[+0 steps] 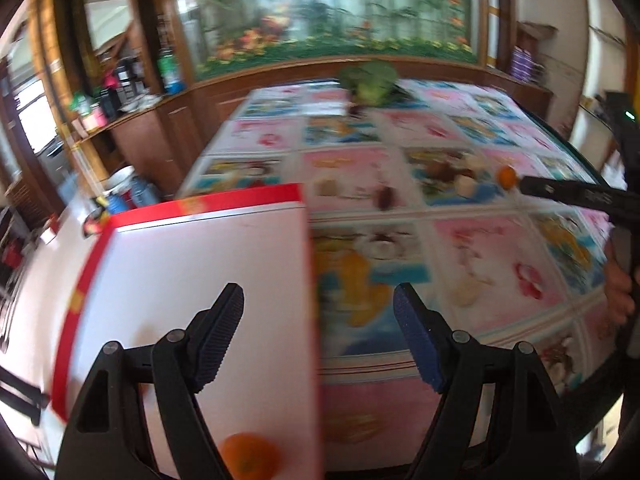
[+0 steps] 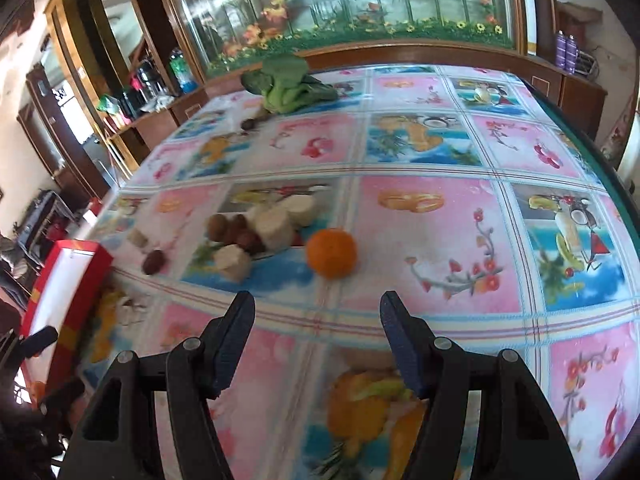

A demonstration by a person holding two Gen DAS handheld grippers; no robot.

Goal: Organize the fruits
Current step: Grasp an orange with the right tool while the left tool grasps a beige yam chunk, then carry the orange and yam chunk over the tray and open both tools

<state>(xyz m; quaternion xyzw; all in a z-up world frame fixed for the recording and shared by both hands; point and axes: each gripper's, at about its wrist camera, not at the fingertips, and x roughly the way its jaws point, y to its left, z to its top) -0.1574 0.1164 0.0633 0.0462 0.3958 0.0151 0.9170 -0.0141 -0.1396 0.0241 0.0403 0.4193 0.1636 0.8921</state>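
- One orange (image 1: 249, 456) already lies in the red-rimmed white box (image 1: 192, 280), near its front edge; judging by that, the sorting has begun but most of it is left.
- A second orange (image 2: 331, 253) sits out on the table (image 2: 420, 208), about midway across it, just beyond the right gripper (image 2: 316, 340), whose jaws stand apart with nothing between them.
- The left gripper (image 1: 318, 336) hangs over the box's right edge, jaws wide and empty.
- Left of the loose orange lies a heap: pale, blunt-cut cylinder chunks (image 2: 276, 222), matt and chalky, mixed with small brown rounded fruits (image 2: 232, 230); one dark reddish fruit (image 2: 154, 261) lies apart toward the table's left edge, near the box.
- A leafy green vegetable (image 2: 286, 84) rests close to the far edge of the table, crinkled and soft-looking.
- The table wears a glossy plastic cloth printed in pink and blue fruit squares; its printed oranges could be mistaken for real ones.
- The oranges look firm with dimpled skin and would likely roll if nudged.
- The box seems stiff card, smooth white inside.
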